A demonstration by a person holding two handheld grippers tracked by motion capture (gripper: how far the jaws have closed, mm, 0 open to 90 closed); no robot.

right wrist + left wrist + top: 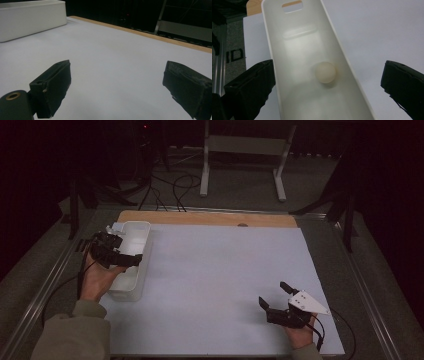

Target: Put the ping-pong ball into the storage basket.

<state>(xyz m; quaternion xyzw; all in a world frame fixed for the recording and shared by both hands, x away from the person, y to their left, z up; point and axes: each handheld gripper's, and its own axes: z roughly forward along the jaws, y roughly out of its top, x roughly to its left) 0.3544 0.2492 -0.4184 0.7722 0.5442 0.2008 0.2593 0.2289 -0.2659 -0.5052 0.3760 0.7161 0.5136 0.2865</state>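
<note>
A long white plastic bin point(131, 261) stands at the left edge of the white table mat point(220, 285). In the left gripper view a pale round ball point(325, 72) lies on the floor of the bin point(297, 45). My left gripper point(131, 260) hovers over the bin, open, its jaws spread wider than the bin and nothing between them point(328, 85). My right gripper point(274, 295) rests low at the front right of the mat, open and empty point(116, 82), pointing toward the far left. The bin's side wall point(30, 20) shows in the right gripper view.
A wooden strip point(210, 218) runs along the far edge of the table. Beyond it stand a white frame point(245, 150), dark stands and cables on the floor. Metal rails point(40, 295) border the table on both sides.
</note>
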